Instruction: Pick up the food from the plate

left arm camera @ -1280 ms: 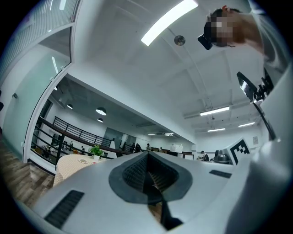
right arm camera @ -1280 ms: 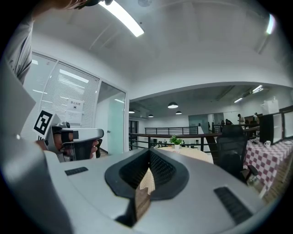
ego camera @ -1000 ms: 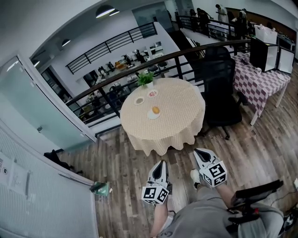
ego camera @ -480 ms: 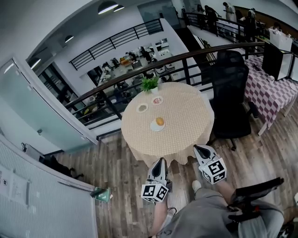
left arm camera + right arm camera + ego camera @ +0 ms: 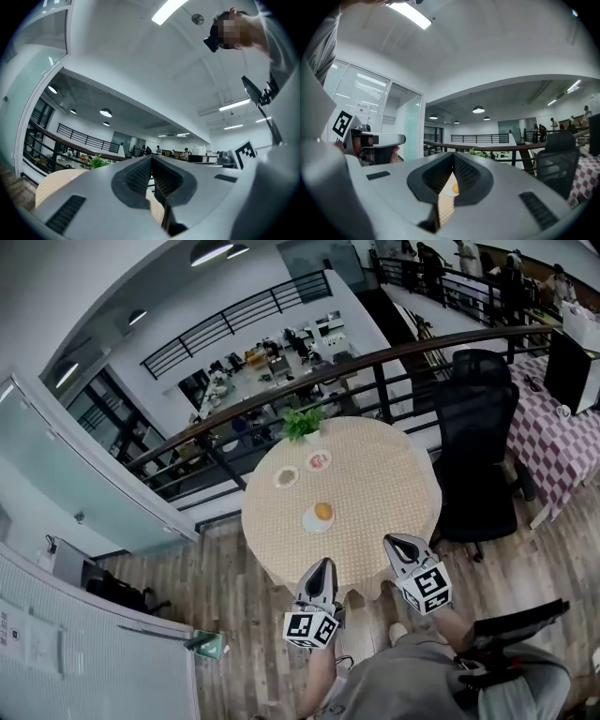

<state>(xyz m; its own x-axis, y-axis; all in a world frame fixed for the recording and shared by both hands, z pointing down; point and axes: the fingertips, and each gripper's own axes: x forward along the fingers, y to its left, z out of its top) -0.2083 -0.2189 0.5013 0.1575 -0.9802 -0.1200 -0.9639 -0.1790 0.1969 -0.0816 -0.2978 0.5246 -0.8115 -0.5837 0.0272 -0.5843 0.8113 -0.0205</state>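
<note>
The left gripper [image 5: 322, 565] and the right gripper [image 5: 390, 542] both have their jaws pressed together, with nothing between them. They are side by side and point toward the near edge of the round table [image 5: 394, 493]. The food [image 5: 323, 511], an orange piece, lies on a white plate [image 5: 308, 520] near the table's middle, apart from both grippers.

left gripper [image 5: 322, 567]: jaws together, nothing between, held level | right gripper [image 5: 394, 544]: jaws together, nothing between, level
</note>
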